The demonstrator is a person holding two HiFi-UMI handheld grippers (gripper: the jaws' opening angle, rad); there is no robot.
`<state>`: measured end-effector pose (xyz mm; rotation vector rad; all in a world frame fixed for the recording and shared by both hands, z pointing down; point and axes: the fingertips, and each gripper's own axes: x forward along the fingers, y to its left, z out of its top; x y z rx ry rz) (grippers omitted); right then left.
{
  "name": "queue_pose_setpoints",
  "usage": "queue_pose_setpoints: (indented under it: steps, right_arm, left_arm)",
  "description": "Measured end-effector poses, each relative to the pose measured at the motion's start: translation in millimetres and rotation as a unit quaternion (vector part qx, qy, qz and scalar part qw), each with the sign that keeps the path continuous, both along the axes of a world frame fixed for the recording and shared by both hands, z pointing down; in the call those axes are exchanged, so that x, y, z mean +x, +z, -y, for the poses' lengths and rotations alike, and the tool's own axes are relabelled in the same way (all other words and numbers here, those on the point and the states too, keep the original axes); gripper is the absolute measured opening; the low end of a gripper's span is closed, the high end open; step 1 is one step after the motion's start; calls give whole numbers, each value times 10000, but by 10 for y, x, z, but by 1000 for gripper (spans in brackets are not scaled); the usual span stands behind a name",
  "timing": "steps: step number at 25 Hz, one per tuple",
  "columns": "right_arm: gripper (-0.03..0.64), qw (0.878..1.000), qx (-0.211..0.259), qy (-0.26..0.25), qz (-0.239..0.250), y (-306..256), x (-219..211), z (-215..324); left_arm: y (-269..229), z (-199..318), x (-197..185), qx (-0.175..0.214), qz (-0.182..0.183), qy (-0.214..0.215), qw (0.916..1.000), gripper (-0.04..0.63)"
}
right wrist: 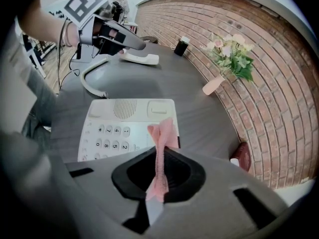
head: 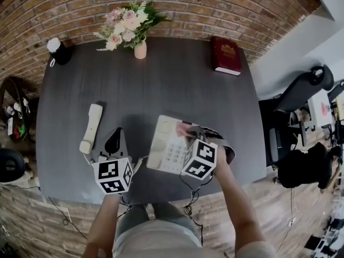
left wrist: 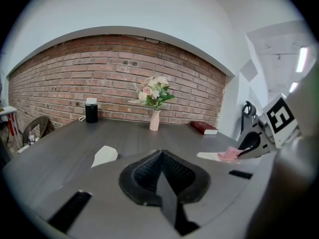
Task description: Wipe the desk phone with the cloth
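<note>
At the near edge of the dark desk (head: 161, 79), the left gripper (head: 113, 142) is held with jaws pressed together, empty. To its right, the pink cloth (right wrist: 162, 136) is pinched by the right gripper (head: 188, 131) over the white desk phone (head: 163, 141). The handset (head: 91, 125) is laid to the left. Farthest, 1 vase of flowers (head: 139, 46) and 1 red book (head: 226, 55) are seen.

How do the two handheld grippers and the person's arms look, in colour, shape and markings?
Both the left gripper and the right gripper have grey bodies, black textured jaws and a white cube with black square markers. Thin black cables hang below them. The forearms show no sleeves.
</note>
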<state>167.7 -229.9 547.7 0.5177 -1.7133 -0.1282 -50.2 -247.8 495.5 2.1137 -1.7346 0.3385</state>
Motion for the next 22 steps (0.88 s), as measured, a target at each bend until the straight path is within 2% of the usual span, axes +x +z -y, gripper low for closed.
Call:
queue_pose_setpoints:
  steps: [22]
  right_arm:
    - [20,9997,-201,88,101,75,-64,-342]
  left_arm:
    - [61,-264,-77,-74,55,43,9999,5]
